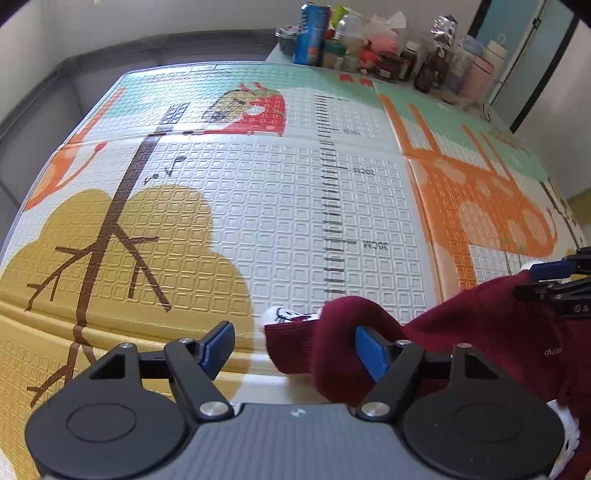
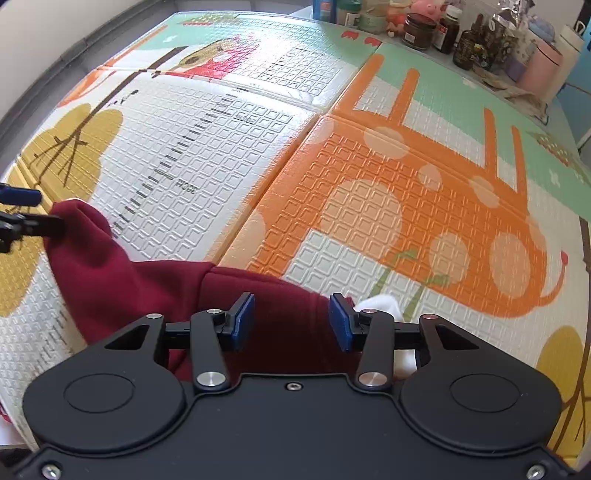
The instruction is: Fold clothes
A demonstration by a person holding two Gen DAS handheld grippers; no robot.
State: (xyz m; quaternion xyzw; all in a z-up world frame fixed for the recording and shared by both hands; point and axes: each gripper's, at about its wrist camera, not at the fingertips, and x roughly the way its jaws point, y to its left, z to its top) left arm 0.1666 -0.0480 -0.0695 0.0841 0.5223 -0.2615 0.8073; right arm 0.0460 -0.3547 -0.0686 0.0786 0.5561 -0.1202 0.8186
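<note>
A dark red garment (image 1: 480, 332) with white trim lies bunched on the patterned play mat (image 1: 258, 206). My left gripper (image 1: 295, 343) is open; a fold of the red cloth drapes over its right finger (image 1: 373, 347), and a ribbed cuff (image 1: 288, 339) lies between the fingers. In the right wrist view the garment (image 2: 155, 291) lies under my right gripper (image 2: 291, 319), which is open above the cloth. A white piece (image 2: 376, 306) shows by its right finger. Each gripper shows at the other view's edge.
Bottles, jars, a can and a pink toy (image 1: 369, 44) crowd the mat's far edge, also in the right wrist view (image 2: 461, 33). A grey padded wall (image 1: 55, 110) runs along the left. The mat has fold seams (image 2: 295, 147).
</note>
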